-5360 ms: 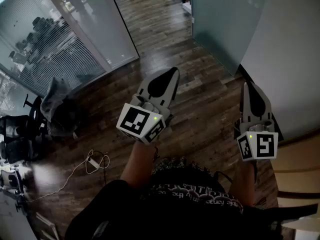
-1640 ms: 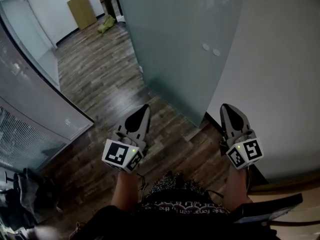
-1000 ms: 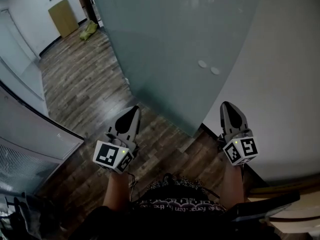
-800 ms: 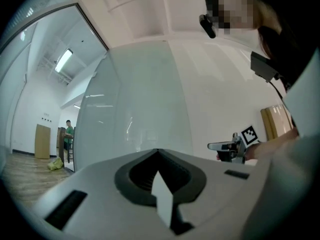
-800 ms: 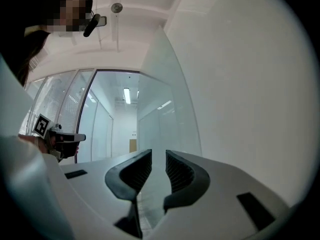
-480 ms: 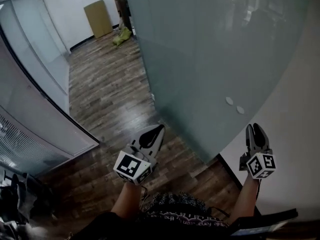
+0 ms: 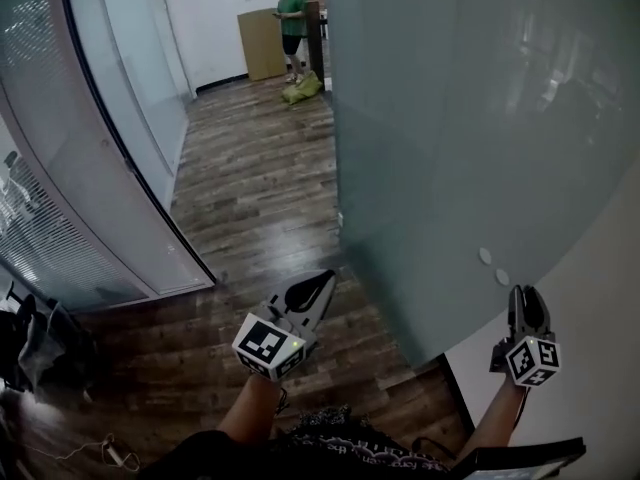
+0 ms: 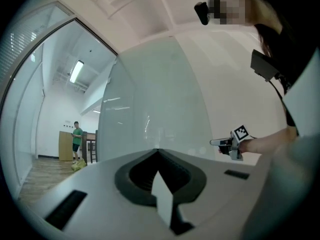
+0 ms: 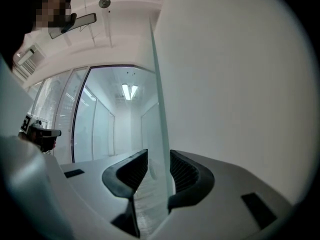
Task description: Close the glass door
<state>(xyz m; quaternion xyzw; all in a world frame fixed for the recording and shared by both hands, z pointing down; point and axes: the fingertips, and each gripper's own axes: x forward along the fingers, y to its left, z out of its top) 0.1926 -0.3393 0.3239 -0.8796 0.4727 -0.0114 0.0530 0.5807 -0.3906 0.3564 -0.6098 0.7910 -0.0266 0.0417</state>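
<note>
**Right jaws astride the door's edge**

The tall frosted glass door [image 7: 450, 148] fills the head view from twelve to three o'clock, standing open, with its near edge close to the white wall [image 7: 600, 298] at four. The right gripper [image 7: 527, 294] sits at about five o'clock, pointing level. Its jaws have just been opening and now stand wide, with the door's edge [image 9: 161, 109] upright between them — no pad clearly presses on the glass. The left gripper [image 7: 325, 280], near six o'clock over the dark wood-plank floor [image 7: 250, 198], has its jaws together on nothing.

The step in hand looks like taking hold of the edge. It would go best with the pads pushed further over the pane, kept square to it, then closed gently — smooth glass may slip. The pull should then follow the door's arc away from the wall, with the left gripper kept out of the swing.
</note>
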